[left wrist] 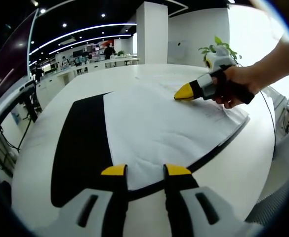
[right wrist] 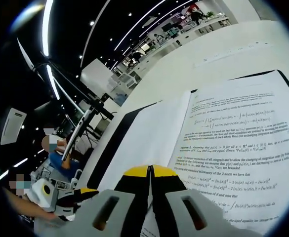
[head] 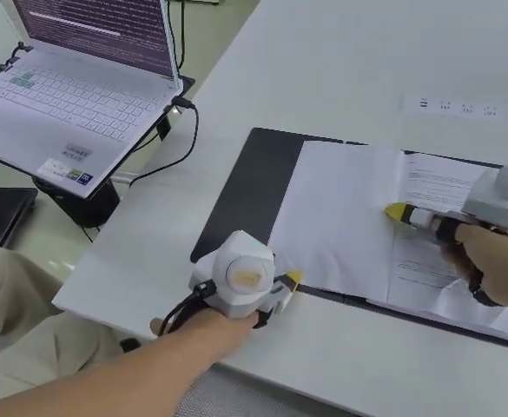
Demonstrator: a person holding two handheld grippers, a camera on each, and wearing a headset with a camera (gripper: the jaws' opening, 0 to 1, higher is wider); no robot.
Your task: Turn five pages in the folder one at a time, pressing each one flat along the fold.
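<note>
A black folder point(head: 245, 182) lies open on the white table. Its turned pages point(head: 340, 217) lie blank side up on the left half, and a printed page point(right wrist: 233, 148) faces up on the right. My left gripper point(head: 290, 282) rests at the folder's near edge, its yellow-tipped fingers point(left wrist: 117, 171) open over the bottom edge of the turned page point(left wrist: 154, 123). My right gripper point(head: 399, 212) is shut with nothing in it, and its tip presses on the paper near the fold. The right gripper's yellow tips point(right wrist: 149, 172) meet over the page.
An open white laptop point(head: 71, 95) sits on a stand left of the table, its cable point(head: 180, 143) trailing toward the folder. A power strip point(head: 466, 109) is set in the table at the far right. A person's knee point(head: 10, 304) shows at the lower left.
</note>
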